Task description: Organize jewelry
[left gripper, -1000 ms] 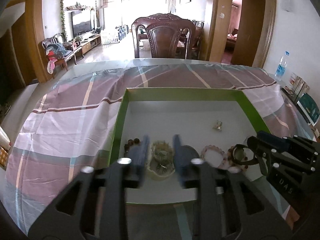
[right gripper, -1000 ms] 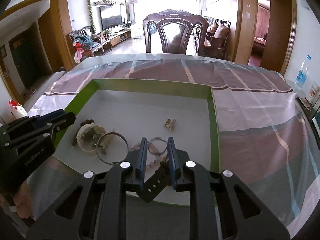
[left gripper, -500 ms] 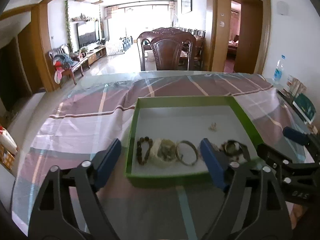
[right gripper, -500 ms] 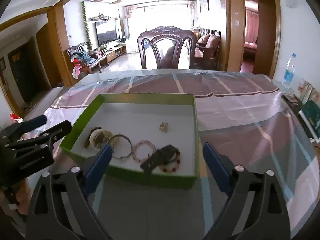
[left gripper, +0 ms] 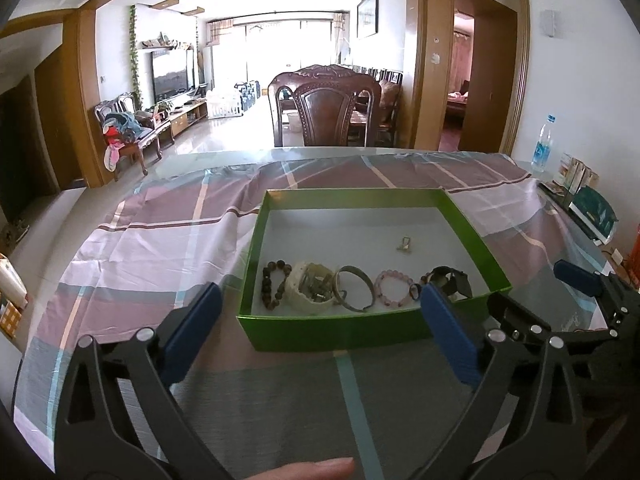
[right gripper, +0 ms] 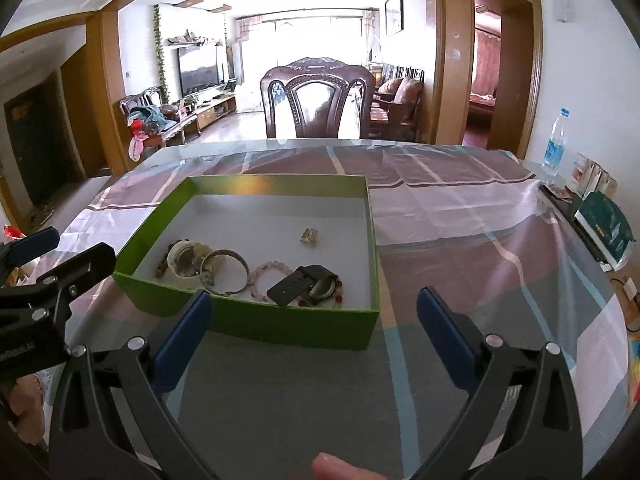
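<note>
A green box stands on the checked tablecloth. Along its near side lie a dark bead bracelet, a cream bangle, a metal bangle, a pink bead bracelet and a black watch. A small gold piece lies further back. My left gripper is open and empty in front of the box. My right gripper is open and empty in front of the box's right part.
A dark wooden chair stands at the table's far edge. A water bottle, small packs and a green box sit at the table's right edge. The right gripper's body shows in the left wrist view.
Both grippers have opened wide and pulled back out of the box toward the near edge. The cream bangle and the watch now lie free in the box.
</note>
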`<act>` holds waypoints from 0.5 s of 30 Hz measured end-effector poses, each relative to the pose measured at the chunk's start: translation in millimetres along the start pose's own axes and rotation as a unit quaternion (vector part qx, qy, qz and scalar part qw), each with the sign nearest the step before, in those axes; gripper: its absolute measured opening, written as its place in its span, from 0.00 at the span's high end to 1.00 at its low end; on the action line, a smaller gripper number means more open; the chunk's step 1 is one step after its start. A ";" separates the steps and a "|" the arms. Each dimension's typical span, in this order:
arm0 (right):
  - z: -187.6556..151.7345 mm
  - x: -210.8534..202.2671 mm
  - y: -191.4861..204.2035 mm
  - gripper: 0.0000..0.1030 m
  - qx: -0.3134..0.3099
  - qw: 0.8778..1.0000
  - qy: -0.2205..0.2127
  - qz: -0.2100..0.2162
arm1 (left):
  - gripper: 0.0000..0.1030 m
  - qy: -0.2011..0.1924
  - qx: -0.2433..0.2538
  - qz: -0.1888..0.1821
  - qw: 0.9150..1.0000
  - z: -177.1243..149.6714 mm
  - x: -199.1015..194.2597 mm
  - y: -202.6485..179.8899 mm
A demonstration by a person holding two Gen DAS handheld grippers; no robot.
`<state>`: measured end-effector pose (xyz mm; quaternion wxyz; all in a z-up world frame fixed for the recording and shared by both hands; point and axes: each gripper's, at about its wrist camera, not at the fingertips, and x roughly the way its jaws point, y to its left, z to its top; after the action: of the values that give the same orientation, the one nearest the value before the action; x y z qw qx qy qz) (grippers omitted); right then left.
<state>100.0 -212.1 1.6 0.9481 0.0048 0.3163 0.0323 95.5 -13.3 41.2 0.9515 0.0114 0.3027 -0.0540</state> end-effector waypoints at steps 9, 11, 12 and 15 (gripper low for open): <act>0.2 -1.6 -8.8 0.03 0.020 1.000 -0.005 -0.001 | 0.04 0.002 0.016 0.007 1.000 -4.1 4.5 -1.6; 0.4 -2.0 -8.6 0.03 0.017 1.000 -0.007 -0.001 | 0.04 0.004 0.017 0.007 1.000 -5.1 5.7 -1.7; 0.5 -2.1 -7.9 0.03 0.015 1.000 -0.007 -0.002 | 0.04 0.004 0.016 0.007 1.000 -5.3 6.2 -2.2; -0.8 -2.5 -7.5 0.03 0.012 1.000 -0.008 -0.004 | 0.04 0.005 0.015 0.006 1.000 -5.7 6.6 -1.8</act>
<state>98.0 -219.8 2.2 0.9506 0.0155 0.3089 0.0242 97.4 -15.4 32.7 0.9500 0.0275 0.3067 -0.0522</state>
